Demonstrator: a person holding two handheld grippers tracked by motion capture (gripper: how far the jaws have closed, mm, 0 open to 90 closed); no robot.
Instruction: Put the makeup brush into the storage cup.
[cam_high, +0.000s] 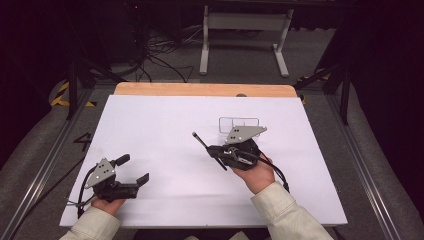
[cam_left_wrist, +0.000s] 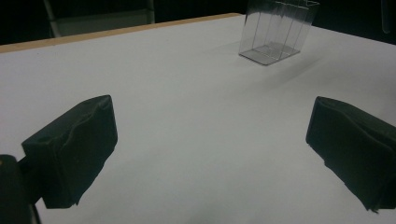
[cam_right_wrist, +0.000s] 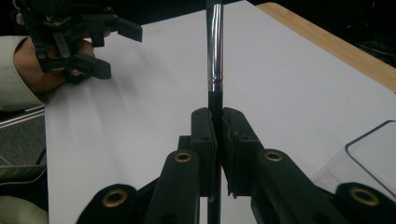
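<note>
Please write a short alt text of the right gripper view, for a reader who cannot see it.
The right gripper is shut on a thin black stick with a silver metal sleeve, held upright over a white table. The left gripper, jaws open, is at the upper left; a clear plastic container is at the lower right.
</note>
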